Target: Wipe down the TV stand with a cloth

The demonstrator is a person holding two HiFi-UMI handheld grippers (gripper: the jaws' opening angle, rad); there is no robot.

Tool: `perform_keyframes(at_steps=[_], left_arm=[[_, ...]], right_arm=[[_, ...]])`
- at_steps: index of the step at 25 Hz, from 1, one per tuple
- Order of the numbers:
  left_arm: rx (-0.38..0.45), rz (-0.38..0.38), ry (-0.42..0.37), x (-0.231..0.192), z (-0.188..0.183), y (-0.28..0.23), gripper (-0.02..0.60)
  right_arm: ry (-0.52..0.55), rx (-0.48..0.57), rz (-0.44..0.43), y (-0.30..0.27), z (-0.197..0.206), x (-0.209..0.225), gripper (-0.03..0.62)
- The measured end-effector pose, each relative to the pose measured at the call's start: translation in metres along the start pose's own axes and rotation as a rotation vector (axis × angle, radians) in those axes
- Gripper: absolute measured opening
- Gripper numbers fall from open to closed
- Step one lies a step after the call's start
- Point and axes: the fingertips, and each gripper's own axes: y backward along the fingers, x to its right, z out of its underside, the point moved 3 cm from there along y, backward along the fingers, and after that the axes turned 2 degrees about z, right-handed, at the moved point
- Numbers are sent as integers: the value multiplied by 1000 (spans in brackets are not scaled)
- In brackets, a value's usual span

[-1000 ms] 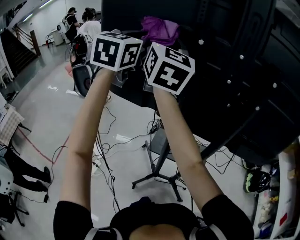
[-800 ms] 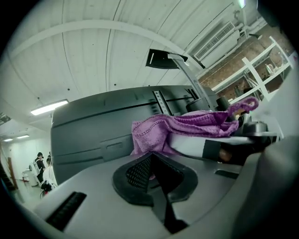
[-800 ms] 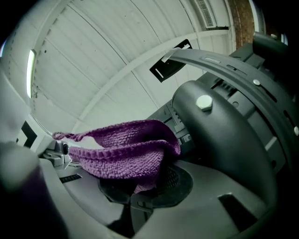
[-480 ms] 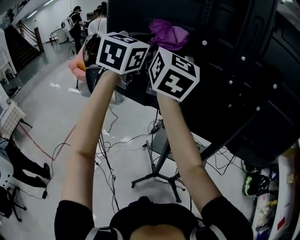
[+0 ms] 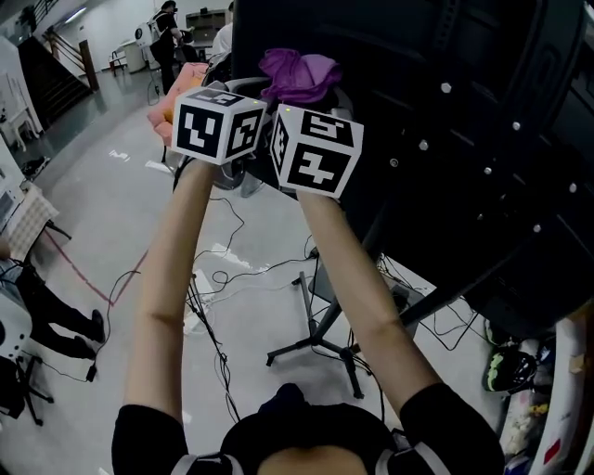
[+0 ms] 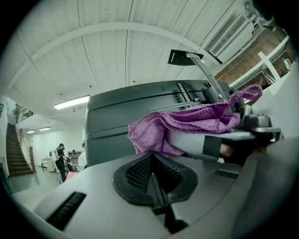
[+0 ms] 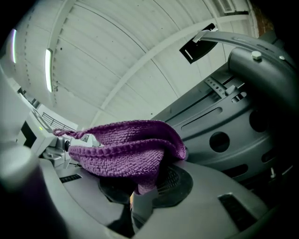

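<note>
A purple knitted cloth (image 5: 297, 74) is bunched above the right marker cube (image 5: 316, 150). In the right gripper view my right gripper (image 7: 140, 186) is shut on the cloth (image 7: 126, 147), which drapes over its black pads. The left marker cube (image 5: 218, 125) is held close beside it. My left gripper (image 6: 152, 175) is shut with nothing between its pads, and the cloth (image 6: 187, 123) lies just beyond it on the right gripper. Both are raised against the black back panel of the TV (image 5: 483, 139). Its stand's legs (image 5: 316, 345) stand on the floor below.
Cables (image 5: 223, 278) trail across the grey floor around the stand's legs. People (image 5: 172, 23) stand far back at the left by a staircase (image 5: 56, 83). Bags and a helmet (image 5: 506, 366) lie at the lower right.
Both grippers have drifted slightly left and down in the head view and moved closer together. The cloth stays pinched in the right gripper.
</note>
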Motion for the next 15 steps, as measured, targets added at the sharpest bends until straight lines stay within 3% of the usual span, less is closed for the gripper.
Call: perform_keyframes(at_steps=[9,15], left_arm=[[-3,55,38,-12,21,-28,6],[13,61,-1,3,14,-42,6]], right_arm=[[60,-27,52,-17,22,12,64],[73,-37,79,-8,24,33,64]])
